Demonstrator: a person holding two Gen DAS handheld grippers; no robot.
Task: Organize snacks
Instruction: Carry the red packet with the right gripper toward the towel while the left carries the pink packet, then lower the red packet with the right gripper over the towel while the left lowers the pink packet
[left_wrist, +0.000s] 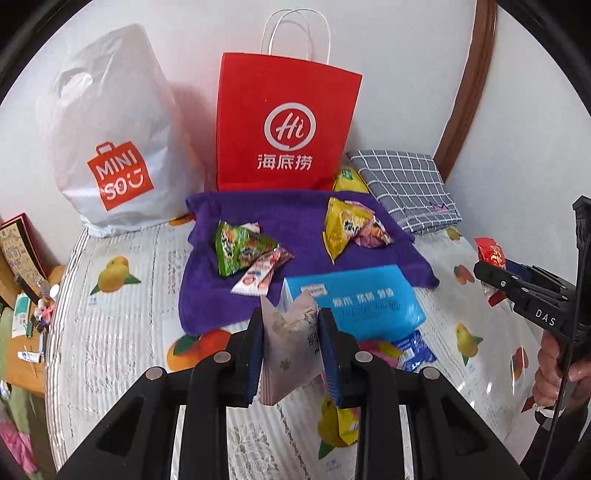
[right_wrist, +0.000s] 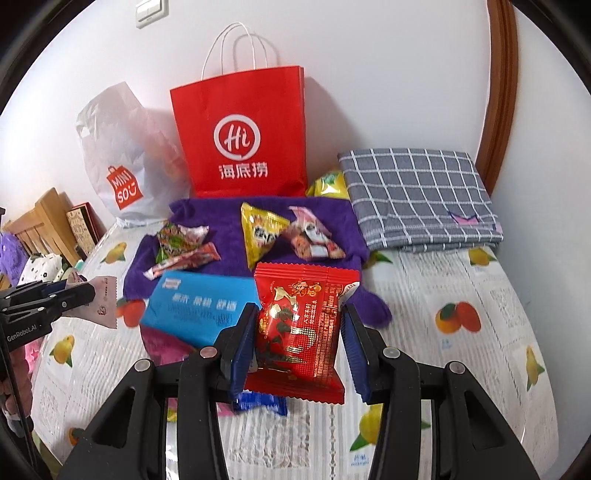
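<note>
My left gripper (left_wrist: 291, 328) is shut on a pale pink snack packet (left_wrist: 291, 350) and holds it above the table; it also shows in the right wrist view (right_wrist: 101, 301). My right gripper (right_wrist: 299, 332) is shut on a red snack packet (right_wrist: 299, 332), also seen in the left wrist view (left_wrist: 489, 254). On a purple towel (left_wrist: 295, 218) lie a green packet (left_wrist: 240, 247), a pink-white packet (left_wrist: 262, 273), a yellow packet (left_wrist: 341, 229) and a pink packet (left_wrist: 371, 230). A blue tissue pack (left_wrist: 358, 299) lies in front of the towel.
A red paper bag (left_wrist: 284, 125) and a white MINISO plastic bag (left_wrist: 114, 140) stand against the wall. A folded grey checked cloth (left_wrist: 406, 188) lies at the back right, a yellow packet (left_wrist: 345, 179) beside it. More packets (left_wrist: 413, 350) lie on the fruit-print tablecloth (left_wrist: 110, 325).
</note>
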